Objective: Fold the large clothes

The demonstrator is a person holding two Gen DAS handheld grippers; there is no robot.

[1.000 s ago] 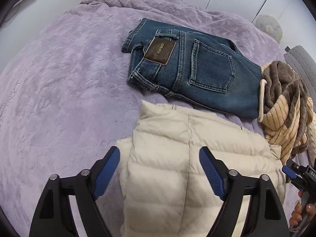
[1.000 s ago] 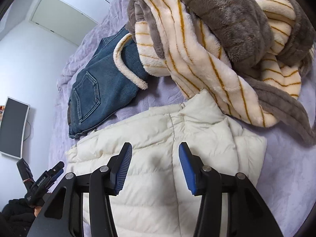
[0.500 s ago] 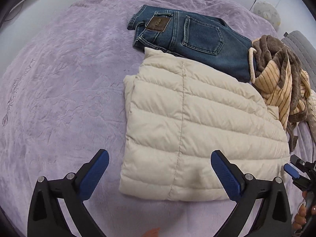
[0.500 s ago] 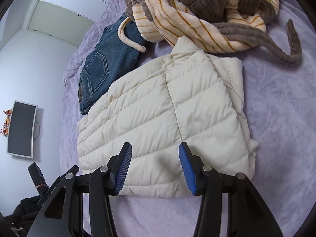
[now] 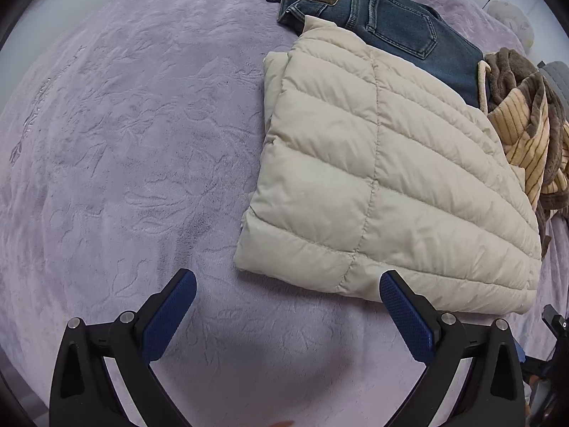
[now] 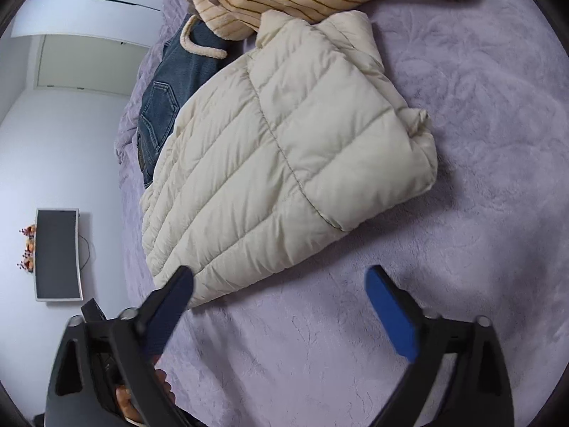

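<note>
1. The left tongs (image 5: 288, 311) and right tongs (image 6: 279, 307) both hang spread wide, gripping nothing, above the bed (image 5: 142, 142).
2. The cream puffer jacket (image 5: 384, 178) lies folded flat on the bed, overlapping the jeans (image 5: 384, 25).
3. The jacket's fold looks finished.
4. Next likely means reaching for the striped fleece robe (image 5: 526, 135), which is bunched, so finding an edge comes first.

The cream quilted puffer jacket (image 5: 384, 181) lies folded into a thick, roughly rectangular bundle flat on the lilac bedspread (image 5: 135, 149), its far edge overlapping the folded blue jeans (image 5: 391, 25), which lie beside a crumpled brown and cream striped fleece garment (image 5: 526, 124) touching the jacket's side.
</note>
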